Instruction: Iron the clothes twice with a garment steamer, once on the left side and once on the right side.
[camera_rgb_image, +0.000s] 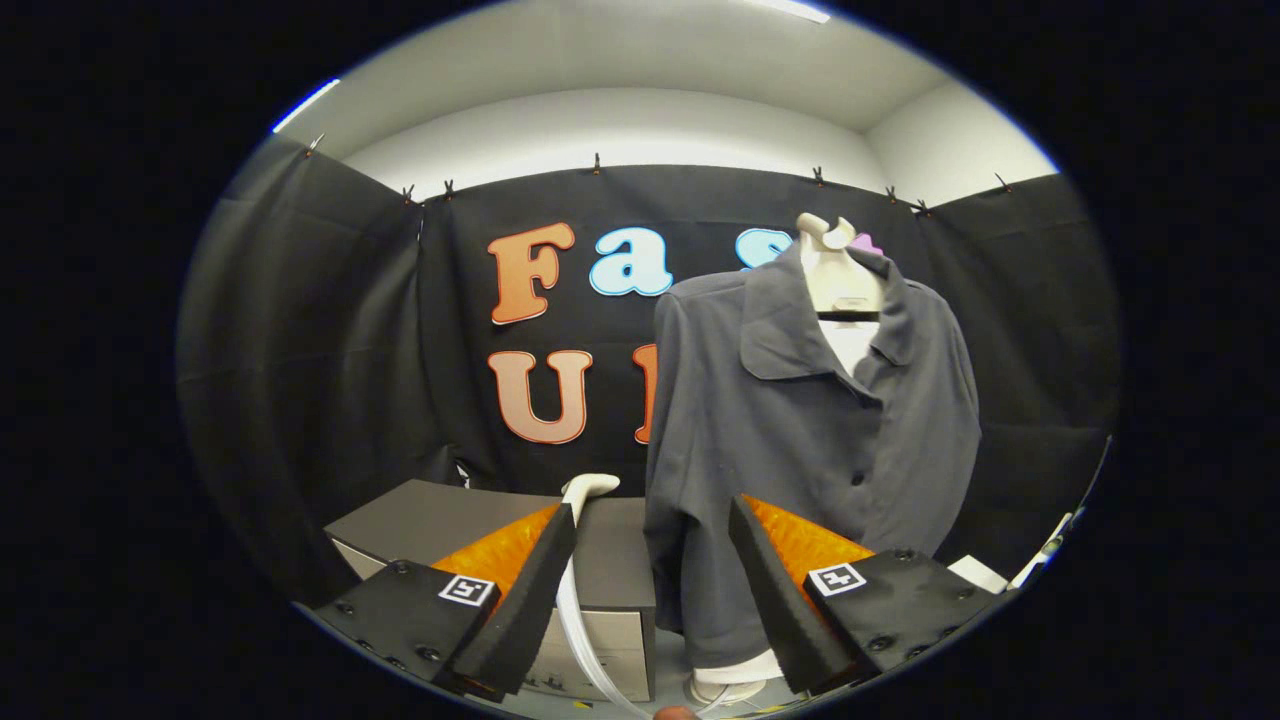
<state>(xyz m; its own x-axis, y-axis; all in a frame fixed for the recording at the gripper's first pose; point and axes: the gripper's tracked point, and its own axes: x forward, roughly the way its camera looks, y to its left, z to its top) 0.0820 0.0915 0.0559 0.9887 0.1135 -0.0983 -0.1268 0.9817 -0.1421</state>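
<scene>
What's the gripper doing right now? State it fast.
Gripper: open, holding nothing; its fingers stand spread, with the white steamer handle just ahead between them and the grey shirt beyond.

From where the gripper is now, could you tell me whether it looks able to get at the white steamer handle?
Probably yes. The gripper is open, and the steamer handle rises from the grey box just beyond the left finger, with nothing between. The grey shirt hangs off to the right, clear of that path.

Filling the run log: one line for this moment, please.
fingers open, holding nothing | steamer on box, ahead | shirt hanging beyond, unironed
</scene>
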